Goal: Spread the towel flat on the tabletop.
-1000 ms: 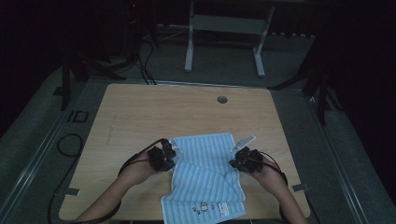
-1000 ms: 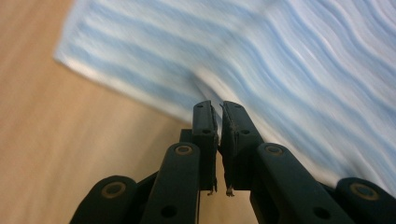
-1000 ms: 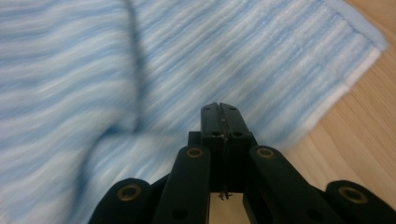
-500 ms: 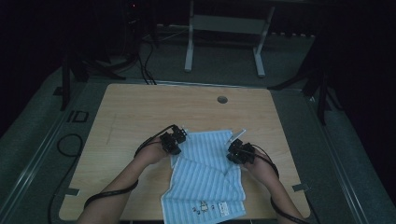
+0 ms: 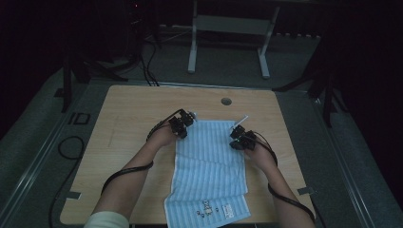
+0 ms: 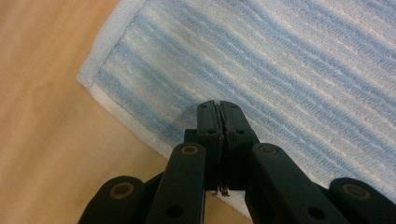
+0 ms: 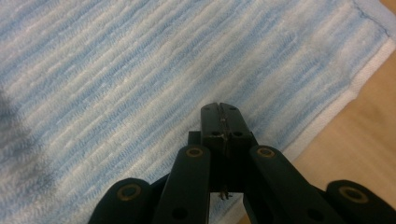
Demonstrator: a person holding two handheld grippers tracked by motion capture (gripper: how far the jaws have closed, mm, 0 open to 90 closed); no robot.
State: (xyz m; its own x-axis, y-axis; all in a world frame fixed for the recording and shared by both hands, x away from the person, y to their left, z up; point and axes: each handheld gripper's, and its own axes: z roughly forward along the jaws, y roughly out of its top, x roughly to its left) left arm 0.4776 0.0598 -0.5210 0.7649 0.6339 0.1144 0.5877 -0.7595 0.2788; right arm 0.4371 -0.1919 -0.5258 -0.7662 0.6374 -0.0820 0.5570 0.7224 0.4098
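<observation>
The left gripper [image 5: 182,125] sits at the towel's [image 5: 209,175] far left corner, about eleven o'clock from the table's [image 5: 119,118] centre. In the left gripper view its jaws are pressed together, and the towel [image 6: 280,60] lies under and beyond the tips; I cannot tell whether any cloth is caught between them, though a few threads hang in the seam. The towel itself lies flat and lengthwise down the middle of the table, its near end with the printed label reaching the six o'clock edge.

The right gripper [image 5: 241,140] is at the far right corner, roughly one o'clock from the towel's middle, with its jaws also pressed together over the striped cloth [image 7: 140,70].

The risk, as I judge it: if only a thin hem is pinched, a further pull could let one corner slip free, and the towel would skew or bunch. Uneven pulls from the two hands would drag it crooked, and the near end could slide off the table edge.

Compared with a second ago, both grippers are farther up the table, toward twelve o'clock, and the far end of the towel, then rumpled and angled, now lies stretched out straight between them.
</observation>
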